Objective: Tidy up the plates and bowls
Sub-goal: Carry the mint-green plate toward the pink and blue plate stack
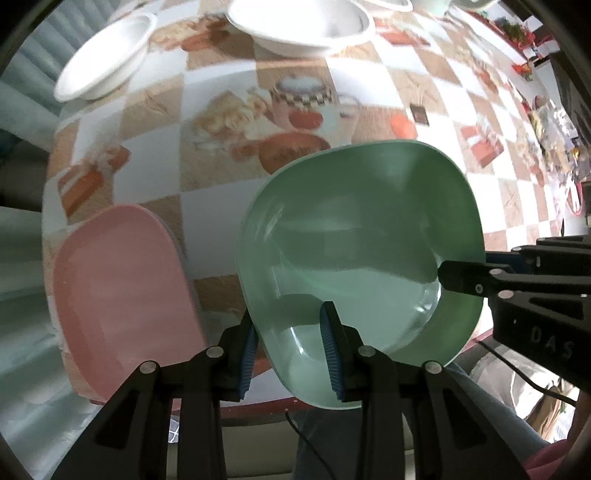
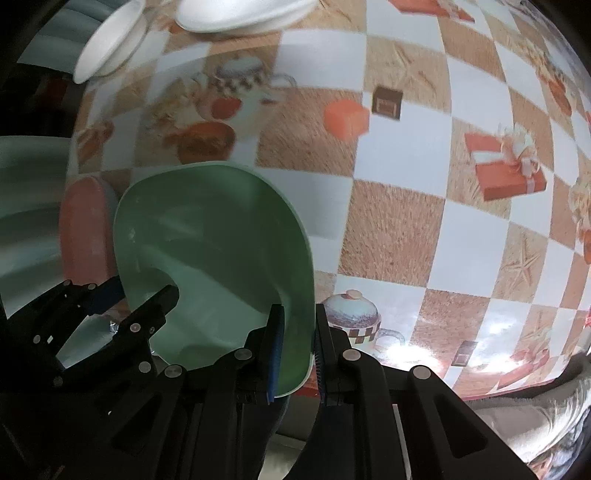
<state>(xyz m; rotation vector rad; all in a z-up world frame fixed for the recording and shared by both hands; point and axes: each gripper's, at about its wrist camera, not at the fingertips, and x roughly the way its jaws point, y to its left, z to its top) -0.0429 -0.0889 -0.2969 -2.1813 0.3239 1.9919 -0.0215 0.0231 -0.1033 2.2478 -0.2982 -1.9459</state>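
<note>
Checkered tablecloth (image 1: 207, 229) below 2 grippers pointing down: left gripper (image 1: 291, 354) & right gripper (image 2: 299, 354) each clamp opposite rims of green bowl (image 1: 354, 236), beside pink plate (image 1: 122, 295).

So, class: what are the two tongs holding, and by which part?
Both grip the green bowl by its rim: left tongs on the near edge, right tongs on the opposite edge.

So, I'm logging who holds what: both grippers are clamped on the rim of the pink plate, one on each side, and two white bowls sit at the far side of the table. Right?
Not quite. Both grippers, left gripper and right gripper, clamp the green plate, not the pink plate, which lies beside it ungripped, as the left wrist view shows. The two white bowls are indeed at the far side.
</note>
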